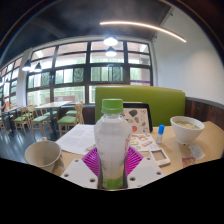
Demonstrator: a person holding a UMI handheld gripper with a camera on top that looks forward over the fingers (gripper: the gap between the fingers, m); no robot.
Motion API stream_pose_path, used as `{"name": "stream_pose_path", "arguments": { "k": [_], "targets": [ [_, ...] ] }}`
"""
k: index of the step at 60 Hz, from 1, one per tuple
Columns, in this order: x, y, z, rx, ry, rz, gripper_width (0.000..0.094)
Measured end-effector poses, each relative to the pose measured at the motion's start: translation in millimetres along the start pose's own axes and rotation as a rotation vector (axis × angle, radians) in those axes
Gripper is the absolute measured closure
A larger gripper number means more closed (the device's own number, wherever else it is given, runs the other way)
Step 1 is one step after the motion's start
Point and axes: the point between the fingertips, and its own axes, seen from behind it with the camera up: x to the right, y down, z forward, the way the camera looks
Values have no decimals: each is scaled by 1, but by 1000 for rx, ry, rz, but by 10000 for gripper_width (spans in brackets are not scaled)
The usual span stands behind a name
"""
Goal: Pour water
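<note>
A clear plastic water bottle (112, 140) with a green cap and a green band at its base stands upright between my two fingers. The magenta pads (93, 158) press against both of its sides, so my gripper (112, 168) is shut on it. A pale ceramic cup (43, 154) stands on the round table to the left of the bottle, apart from it. A white bowl (187, 127) stands on the table beyond the fingers to the right.
The round table (205, 150) carries printed sheets (140, 135), a small blue thing (161, 129) and small items right of the bottle. A green bench back (145, 101) stands behind the table. Tables, chairs and large windows lie further back.
</note>
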Motion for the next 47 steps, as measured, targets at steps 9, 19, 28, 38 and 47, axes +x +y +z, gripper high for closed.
{"name": "stream_pose_path", "arguments": {
  "k": [9,19,28,38,47],
  "targets": [
    [5,4,-5,-44,15,-8,387],
    [9,-1,-50,-35,10,-67,122],
    [4,-5,-125,-19,-11,-67,115],
    [-4,2,-215,-13,-36,-64,112],
    [-7,12,-282,1,-45,-31,114]
  ]
}}
